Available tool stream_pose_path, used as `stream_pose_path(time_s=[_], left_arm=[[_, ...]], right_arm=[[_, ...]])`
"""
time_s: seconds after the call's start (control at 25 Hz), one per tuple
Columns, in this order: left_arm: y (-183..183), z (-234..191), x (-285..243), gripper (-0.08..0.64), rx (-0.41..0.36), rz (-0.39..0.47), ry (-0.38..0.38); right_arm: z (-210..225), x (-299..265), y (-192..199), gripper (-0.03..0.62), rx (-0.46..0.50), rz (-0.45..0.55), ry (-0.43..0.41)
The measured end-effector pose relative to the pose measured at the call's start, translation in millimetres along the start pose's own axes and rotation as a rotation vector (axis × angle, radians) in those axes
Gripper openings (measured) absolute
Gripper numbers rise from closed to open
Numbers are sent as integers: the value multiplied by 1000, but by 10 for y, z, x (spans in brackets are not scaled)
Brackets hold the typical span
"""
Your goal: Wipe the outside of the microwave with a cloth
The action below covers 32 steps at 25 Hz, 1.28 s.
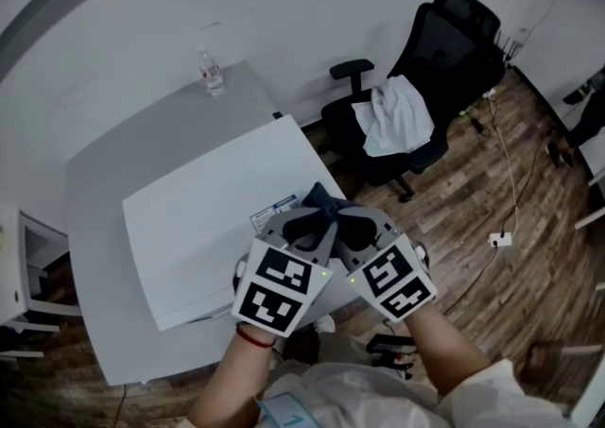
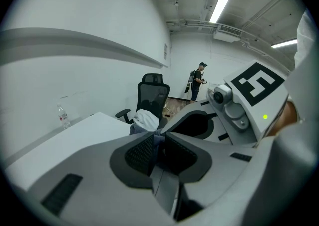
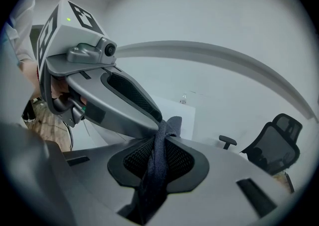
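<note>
The left tool [image 1: 307,228] and the right tool [image 1: 354,226], low in the middle of the head view, are pale grey moulded plastic. Each carries a white cube [image 1: 275,288] printed with black square markers, with a small green light [image 1: 324,274] at its edge. Each jaw has a black mesh pad [image 3: 134,157] set in a dark recess, and black oblong slots [image 3: 254,195] mark the bodies. A round lens [image 3: 108,49] sits in a grey housing under the cube. A red band [image 1: 253,338] rings the left wrist. The person wears a white garment [image 1: 378,398] with a light-blue tag [image 1: 284,412].
</note>
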State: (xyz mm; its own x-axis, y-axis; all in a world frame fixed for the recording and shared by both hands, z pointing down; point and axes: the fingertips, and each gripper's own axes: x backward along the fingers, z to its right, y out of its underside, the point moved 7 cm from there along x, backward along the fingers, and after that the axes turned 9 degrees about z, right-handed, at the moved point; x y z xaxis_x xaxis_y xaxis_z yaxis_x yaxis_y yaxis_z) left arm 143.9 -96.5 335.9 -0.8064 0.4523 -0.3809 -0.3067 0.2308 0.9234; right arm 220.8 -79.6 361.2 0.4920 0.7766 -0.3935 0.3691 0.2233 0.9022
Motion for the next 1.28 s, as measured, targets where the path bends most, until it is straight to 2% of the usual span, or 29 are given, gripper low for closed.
stream_pose_path(time_s=[0.36,0.64,0.76,0.88,1.12,1.28], left_arm=[[-107,149,-307,72,-15,6,39],[-99,185,-383,72,-9,24,42],[-162,73,-171,72,-7,55,9],[-146,-185,189,72,27,103,-53],[83,-762,966,72,76,126,-175],[264,-1042,1375,72,104,128,-217]], right_arm=[[272,166,122,81,4,-35,64],[341,195,117,81,63,-74,82],[352,173,12,81,74,-58,83],[239,29,-190,81,49,-15,37],[-313,-475,-658,81,97,22,-68],[-721,-813,-889,81,117,35,-122]])
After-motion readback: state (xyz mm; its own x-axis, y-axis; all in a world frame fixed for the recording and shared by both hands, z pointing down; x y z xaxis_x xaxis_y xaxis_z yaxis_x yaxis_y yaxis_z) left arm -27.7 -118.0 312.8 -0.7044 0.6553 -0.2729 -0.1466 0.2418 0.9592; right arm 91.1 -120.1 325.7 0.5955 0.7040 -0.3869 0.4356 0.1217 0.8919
